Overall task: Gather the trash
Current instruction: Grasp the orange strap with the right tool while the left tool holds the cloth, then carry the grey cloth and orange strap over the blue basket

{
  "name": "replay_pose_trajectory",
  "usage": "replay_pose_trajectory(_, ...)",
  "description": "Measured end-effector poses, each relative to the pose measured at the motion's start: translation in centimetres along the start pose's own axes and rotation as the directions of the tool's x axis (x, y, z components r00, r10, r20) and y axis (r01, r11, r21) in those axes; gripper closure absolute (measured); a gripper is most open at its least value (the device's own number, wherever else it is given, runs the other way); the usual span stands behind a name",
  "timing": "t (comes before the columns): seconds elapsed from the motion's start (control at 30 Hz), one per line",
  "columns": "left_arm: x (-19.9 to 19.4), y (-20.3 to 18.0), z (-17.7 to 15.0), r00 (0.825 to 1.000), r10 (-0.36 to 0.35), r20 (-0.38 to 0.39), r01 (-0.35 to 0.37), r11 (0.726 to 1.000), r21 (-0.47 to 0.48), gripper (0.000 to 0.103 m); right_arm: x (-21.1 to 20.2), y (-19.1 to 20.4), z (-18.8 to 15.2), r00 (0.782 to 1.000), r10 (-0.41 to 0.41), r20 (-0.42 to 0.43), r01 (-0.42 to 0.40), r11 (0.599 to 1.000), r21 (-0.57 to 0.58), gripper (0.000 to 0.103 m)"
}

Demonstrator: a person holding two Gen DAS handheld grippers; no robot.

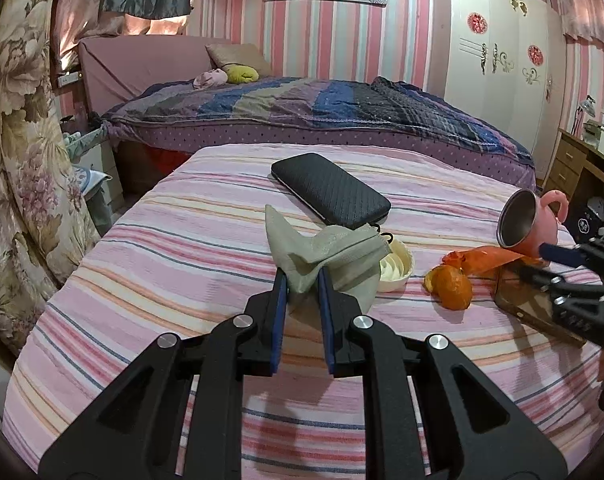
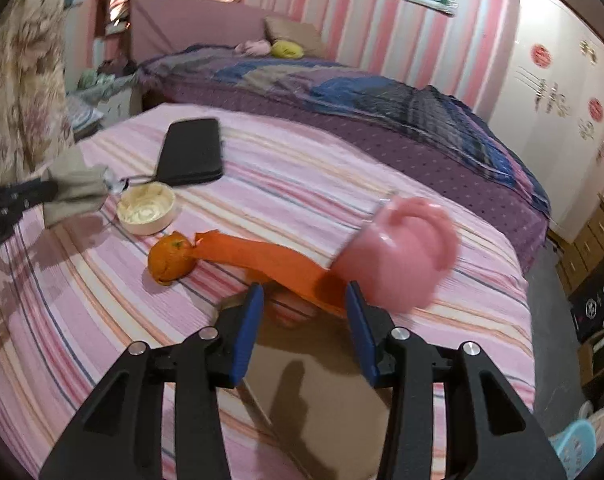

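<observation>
My left gripper (image 1: 302, 276) is shut on a grey-green cloth pouch (image 1: 326, 248), held just above the striped tablecloth (image 1: 162, 260); the pouch (image 2: 74, 192) also shows at the left of the right wrist view. An orange peel (image 1: 452, 286) (image 2: 170, 260) and a long orange wrapper (image 1: 486, 258) (image 2: 270, 260) lie on the cloth. My right gripper (image 2: 304, 290) (image 1: 542, 264) stands open over the wrapper's near end. A pink mug (image 2: 398, 256) (image 1: 530, 224), tipped and blurred, sits just beyond its right finger.
A small cream bowl (image 1: 396, 270) (image 2: 146, 208) and a black case (image 1: 330, 188) (image 2: 192, 152) lie further back. A brown glossy flat slab (image 2: 314, 380) lies under my right gripper. A bed (image 1: 302, 108) stands behind the table, a floral curtain (image 1: 18, 140) at the left.
</observation>
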State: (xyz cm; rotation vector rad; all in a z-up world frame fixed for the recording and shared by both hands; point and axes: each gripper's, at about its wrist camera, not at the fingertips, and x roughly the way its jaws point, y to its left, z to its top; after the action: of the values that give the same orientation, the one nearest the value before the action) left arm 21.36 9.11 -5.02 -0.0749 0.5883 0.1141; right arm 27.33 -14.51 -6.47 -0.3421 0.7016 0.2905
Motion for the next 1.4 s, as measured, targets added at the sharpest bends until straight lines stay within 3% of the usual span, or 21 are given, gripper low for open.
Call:
replay_pose_trajectory(0.07, 0.1, 0.0, 0.1, 1.000, -0.002, -0.002, 0.002, 1.000, -0.001, 0.088, 0.6, 0.4, 0.3, 1.000, -0.008, -0.016, 0.008, 1.000, -0.011, 0.064)
replay_pose_trajectory(0.13, 0.1, -0.1, 0.1, 1.000, -0.005, -0.003, 0.005, 1.000, -0.001, 0.088, 1.0, 0.7, 0.5, 1.000, -0.009, -0.027, 0.009, 1.000, -0.008, 0.085)
replay_pose_trajectory(0.23, -0.3, -0.2, 0.2, 1.000, -0.007, 0.001, 0.007, 1.000, 0.001, 0.088, 0.3, 0.6, 0.5, 1.000, -0.008, 0.006, 0.007, 1.000, 0.009, 0.098)
replay_pose_trajectory(0.43, -2.3, -1.4, 0.7, 0.999, -0.033, 0.024, 0.033, 0.999, 0.003, 0.088, -5.2, -0.4, -1.2, 0.991, -0.020, 0.132, 0.012, 0.998, 0.063, 0.101)
replay_pose_trajectory(0.77, -6.2, -7.0, 0.2, 0.991, -0.123, 0.051, 0.119, 0.991, 0.061, 0.088, -12.2, -4.1, -4.6, 0.980, -0.074, 0.187, 0.045, 0.987, 0.155, 0.101)
replay_pose_trajectory(0.87, -6.7, -9.5, -0.4, 0.987, -0.157, 0.045, 0.153, 0.984, 0.090, 0.088, -14.2, -5.6, -6.1, 0.978, -0.100, 0.184, 0.066, 0.981, 0.183, 0.101)
replay_pose_trajectory(1.03, -7.4, -13.2, -1.5, 0.978, -0.203, 0.037, 0.197, 0.972, 0.132, 0.088, -15.4, -8.8, -8.4, 0.990, -0.090, 0.107, 0.065, 0.973, 0.221, 0.100)
replay_pose_trajectory(1.23, -7.4, -14.3, -3.1, 0.979, -0.203, 0.013, 0.199, 0.968, 0.151, 0.088, -15.0, -9.2, -10.3, 0.997, -0.015, 0.072, -0.004, 0.965, 0.264, 0.099)
replay_pose_trajectory(1.27, -7.4, -14.1, -3.2, 0.980, -0.198, 0.010, 0.195, 0.969, 0.153, 0.088, -14.8, -9.0, -10.5, 0.998, -0.002, 0.069, -0.016, 0.964, 0.266, 0.098)
replay_pose_trajectory(1.33, -7.5, -13.5, -3.7, 0.983, -0.184, 0.007, 0.180, 0.971, 0.159, 0.088, -14.5, -8.7, -11.1, 0.997, 0.032, 0.072, -0.051, 0.961, 0.272, 0.078)
replay_pose_trajectory(1.37, -7.5, -13.2, -3.8, 0.985, -0.175, 0.006, 0.172, 0.972, 0.160, 0.088, -14.3, -8.6, -11.4, 0.996, 0.041, 0.077, -0.060, 0.960, 0.272, 0.054)
replay_pose_trajectory(1.4, -7.5, -12.9, -3.9, 0.985, -0.170, 0.003, 0.167, 0.973, 0.160, 0.088, -13.9, -8.0, -11.6, 0.996, 0.054, 0.074, -0.071, 0.963, 0.261, 0.041)
